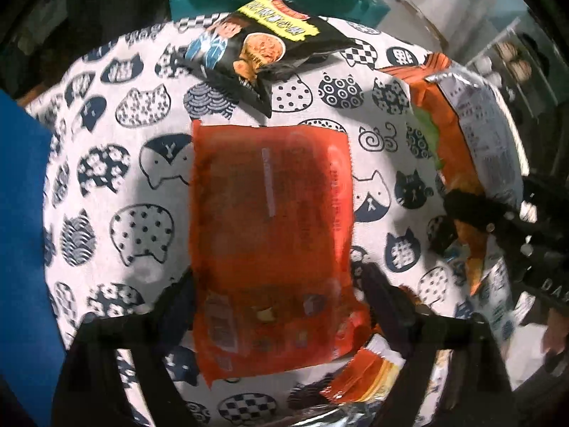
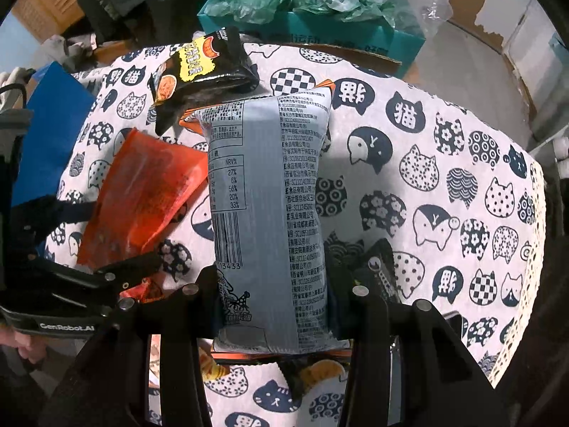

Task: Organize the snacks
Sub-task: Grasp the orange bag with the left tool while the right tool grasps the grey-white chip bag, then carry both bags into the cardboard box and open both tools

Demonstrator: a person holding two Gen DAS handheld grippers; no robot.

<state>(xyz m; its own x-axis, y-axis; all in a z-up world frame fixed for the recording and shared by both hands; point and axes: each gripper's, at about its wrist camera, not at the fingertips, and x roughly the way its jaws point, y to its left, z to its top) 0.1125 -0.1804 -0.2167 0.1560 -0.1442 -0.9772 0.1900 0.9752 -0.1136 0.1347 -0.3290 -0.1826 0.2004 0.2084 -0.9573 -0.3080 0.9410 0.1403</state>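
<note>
A red snack packet [image 1: 270,231] [image 2: 142,195] lies flat on the cat-print cloth [image 1: 142,185] [image 2: 444,185]. My left gripper [image 1: 277,299] [image 2: 103,238] points down over its near end, with one finger along each long edge; the jaws stand open around it. My right gripper [image 2: 274,306] [image 1: 498,220] is shut on a silver-backed packet with an orange front [image 2: 270,195] [image 1: 476,131], held lengthwise above the cloth. A black snack packet with a yellow label [image 1: 249,46] [image 2: 202,67] lies at the far edge of the cloth.
A small orange sachet [image 1: 359,377] lies near the red packet's close corner. A blue flat object [image 1: 21,213] [image 2: 53,124] borders the cloth on the left. Behind the table stands a teal box stuffed with green plastic bags [image 2: 302,10]. A hand [image 2: 21,345] shows at lower left.
</note>
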